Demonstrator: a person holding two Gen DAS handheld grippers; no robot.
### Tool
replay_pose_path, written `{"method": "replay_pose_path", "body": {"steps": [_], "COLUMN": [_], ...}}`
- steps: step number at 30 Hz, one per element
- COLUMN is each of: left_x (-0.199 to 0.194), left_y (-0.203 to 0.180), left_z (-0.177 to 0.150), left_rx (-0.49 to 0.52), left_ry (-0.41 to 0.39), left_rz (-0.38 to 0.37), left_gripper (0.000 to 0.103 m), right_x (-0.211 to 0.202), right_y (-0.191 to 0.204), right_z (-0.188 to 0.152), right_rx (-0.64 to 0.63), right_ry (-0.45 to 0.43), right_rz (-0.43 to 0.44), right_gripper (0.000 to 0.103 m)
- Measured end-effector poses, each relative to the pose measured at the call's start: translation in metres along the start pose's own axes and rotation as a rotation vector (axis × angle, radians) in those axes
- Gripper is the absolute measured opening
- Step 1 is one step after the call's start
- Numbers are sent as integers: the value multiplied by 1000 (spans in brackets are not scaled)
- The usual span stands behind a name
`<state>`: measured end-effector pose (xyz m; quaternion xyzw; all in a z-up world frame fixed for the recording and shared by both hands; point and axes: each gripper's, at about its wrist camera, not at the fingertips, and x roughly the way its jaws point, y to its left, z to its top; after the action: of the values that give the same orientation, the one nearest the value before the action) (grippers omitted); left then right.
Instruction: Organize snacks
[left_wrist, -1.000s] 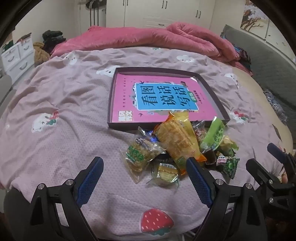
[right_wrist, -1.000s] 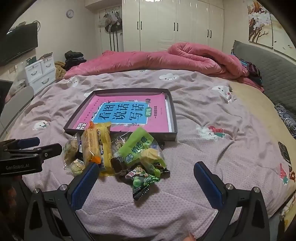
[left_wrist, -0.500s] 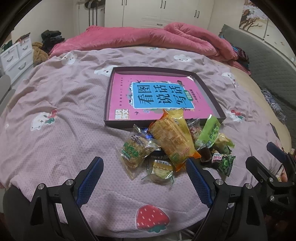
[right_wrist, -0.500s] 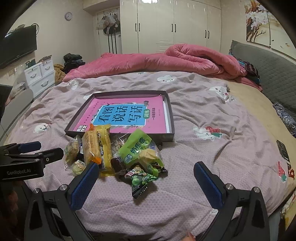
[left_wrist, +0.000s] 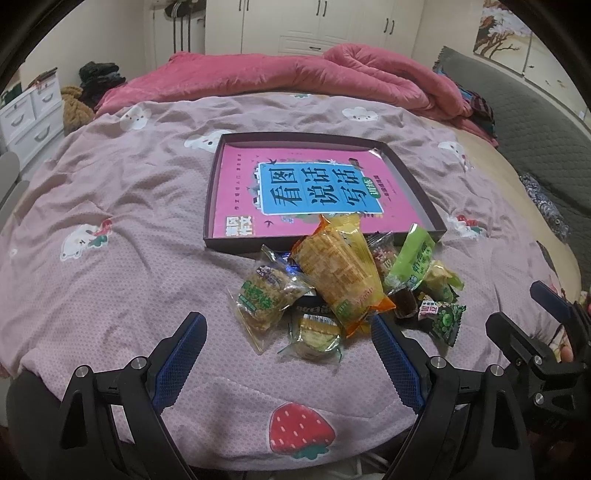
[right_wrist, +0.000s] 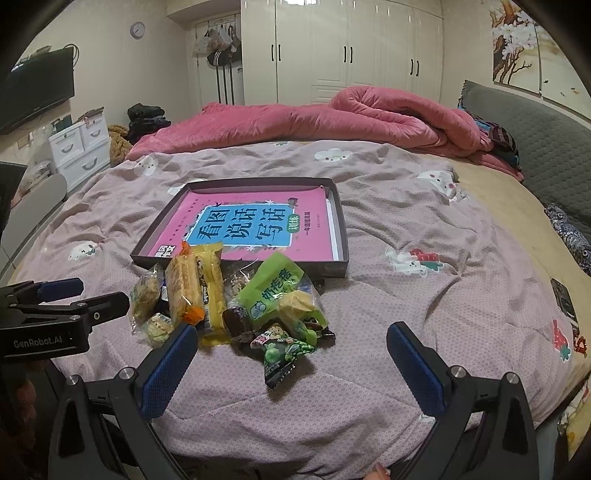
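snack pile (left_wrist: 343, 291): we see it on the bed (left_wrist: 110, 266), just ahead of both grippers
left gripper (left_wrist: 290, 354) fingers: spread, empty
right gripper (right_wrist: 291, 360) fingers: spread, empty

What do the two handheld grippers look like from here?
Both are matte black frames with silver screws. The left gripper and right gripper each carry two fingers faced with ribbed blue pads. White "GenRobot.AI" lettering marks the side of the left one, seen from the right wrist camera.

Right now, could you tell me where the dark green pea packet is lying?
The green pea packet lies on the bedspread at the near edge of the snack pile, just in front of the light green packet, between the right gripper's open fingers.
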<state>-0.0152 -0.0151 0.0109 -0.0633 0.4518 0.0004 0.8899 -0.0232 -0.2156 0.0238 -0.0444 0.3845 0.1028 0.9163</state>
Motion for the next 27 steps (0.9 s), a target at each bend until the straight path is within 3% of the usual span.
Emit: {"method": "replay_pose_path", "body": {"steps": [27], "left_x": [1], "left_y": [2], "left_z": [-3], "left_rx": [-6], "left_ry": [9], "left_rz": [5], "left_gripper": [91], "right_x": [2], "right_y": [3], "right_z": [-1], "right_rx": [4], "right_ry": [4], "right_rz": [5], "right_gripper": [103]}}
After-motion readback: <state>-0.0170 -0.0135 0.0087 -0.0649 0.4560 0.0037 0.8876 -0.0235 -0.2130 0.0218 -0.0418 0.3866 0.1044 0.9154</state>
